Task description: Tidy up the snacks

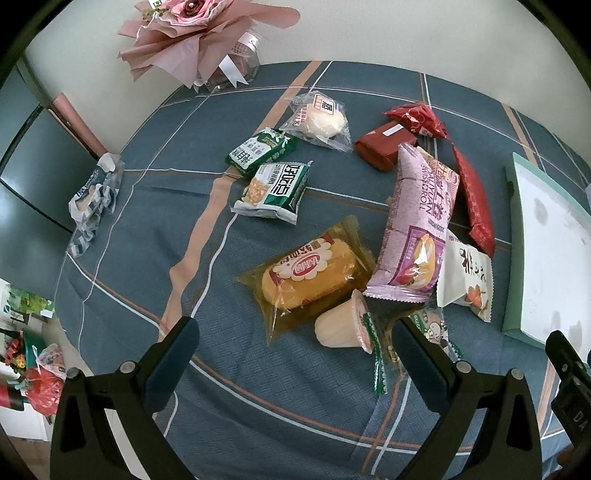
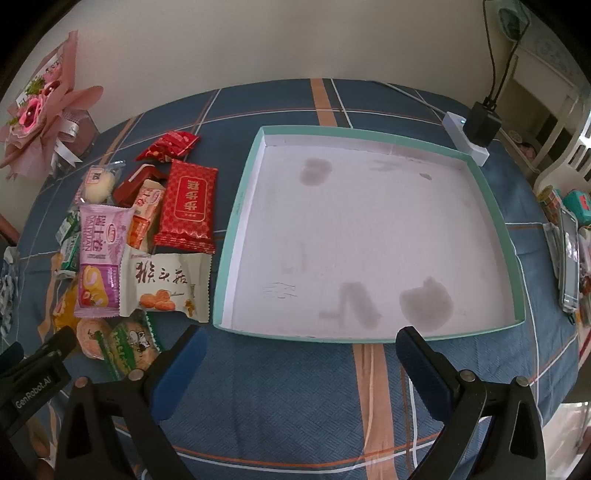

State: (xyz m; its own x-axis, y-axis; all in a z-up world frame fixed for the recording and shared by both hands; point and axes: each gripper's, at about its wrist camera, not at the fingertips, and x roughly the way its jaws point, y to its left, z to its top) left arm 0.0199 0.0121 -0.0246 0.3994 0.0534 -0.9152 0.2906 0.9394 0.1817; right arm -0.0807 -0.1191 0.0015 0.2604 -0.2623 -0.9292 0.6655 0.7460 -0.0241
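Blue plaid tablecloth is covering a round table against a pale wall, pink wrapped bouquet sitting at 11 o'clock in the left wrist view. Blue-white crumpled wrapper is lying alone at 9 o'clock, well apart from the rest. Left gripper is hovering low over the cloth with fingers spread wide, gripping nothing. Snack pile is spreading ahead of it: two green-white packets touching each other at 12 o'clock, clear-bagged white bun behind them, yellow cake pack just beyond the fingers, jelly cup lying on its side near the right finger, pink Swiss-roll pack propped on the others at 1 o'clock, dark red bar and red candy bag behind it. In the right wrist view, the white mushroom-cookie pack is lying just beside the box's left wall, red patterned pack above it, cow-print green packet near the left finger. Right gripper is also hanging wide open and empty, pointing at the teal-rimmed shallow box, whose stained white floor is holding no snacks. White power strip with black plug is sitting at 1 o'clock behind the box; phone is lying at 3 o'clock.
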